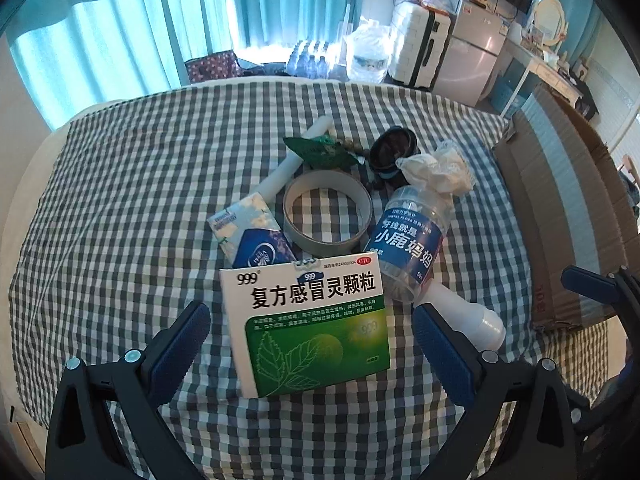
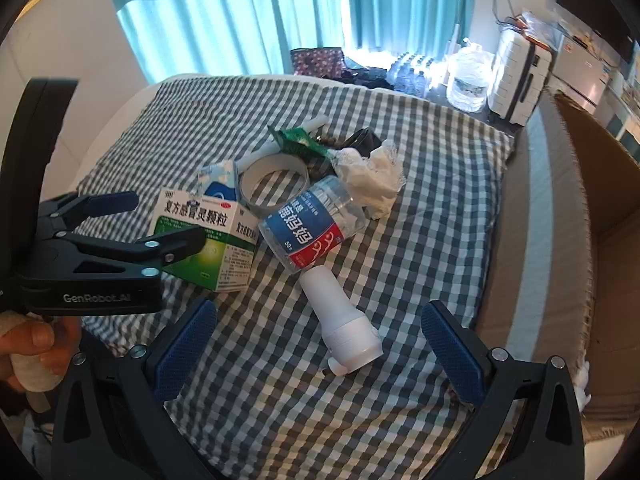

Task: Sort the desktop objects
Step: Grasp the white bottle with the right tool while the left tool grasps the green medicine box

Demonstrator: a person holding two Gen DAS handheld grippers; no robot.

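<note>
Green and white cardboard catches the eye first: a flat medicine box with a leaf print and bold black characters (image 1: pixel 308 328) lies at the near edge of a small heap on the grey-and-white checked cloth (image 1: pixel 140 184) that covers the table. The left gripper (image 1: pixel 312 344), black with blue ribbed pads, hangs just over this box with its jaws spread wide, one finger on either side of the carton and neither touching it. Just behind the box sits a blue and white tissue packet (image 1: pixel 252 236), and beside that a grey roll of tape standing open like a ring (image 1: pixel 328 212). To the right of the box lies a clear plastic jar with a blue and red label (image 2: pixel 312 228), tipped on its side, and a white plastic bottle with a rounded cap (image 2: pixel 344 328) lies by the jar's end, pointing toward the right gripper. The right gripper (image 2: pixel 320 344) is also wide open and holds nothing; the white bottle lies between its fingers in view, though I cannot tell whether they are level with it. A crumpled white tissue (image 2: pixel 372 180) rests against the jar's far end, with a green foil wrapper (image 1: pixel 324 150), a long white tube (image 1: pixel 298 160) and a dark round container (image 1: pixel 394 148) farther back. A brown cardboard box (image 2: pixel 600 200) stands along the table's right side.
</note>
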